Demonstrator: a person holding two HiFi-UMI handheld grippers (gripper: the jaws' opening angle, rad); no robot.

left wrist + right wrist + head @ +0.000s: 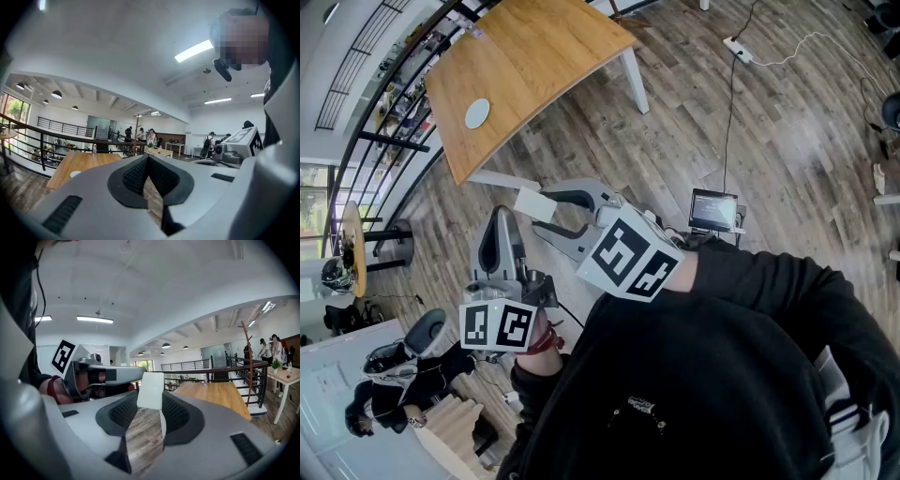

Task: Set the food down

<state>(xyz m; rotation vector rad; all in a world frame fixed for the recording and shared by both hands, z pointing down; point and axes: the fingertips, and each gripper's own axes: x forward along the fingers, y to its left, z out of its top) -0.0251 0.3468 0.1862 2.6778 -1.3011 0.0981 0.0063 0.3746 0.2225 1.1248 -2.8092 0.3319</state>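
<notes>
My right gripper (546,212) is shut on a flat white rectangular piece of food (531,202), held above the wooden floor just short of the near end of a wooden table (534,56). In the right gripper view the white piece (151,389) stands upright between the dark pads at the tips of the right gripper (153,399). A small round white plate (477,113) lies on the table's left part. My left gripper (501,217) is beside it on the left, shut, with nothing in it. Its pads meet in the left gripper view (147,160).
A white table leg (636,80) stands at the table's right corner. A power strip with a cable (739,49) and a small screen (713,210) lie on the floor to the right. A black railing (394,94) runs behind the table. People sit at the lower left (394,375).
</notes>
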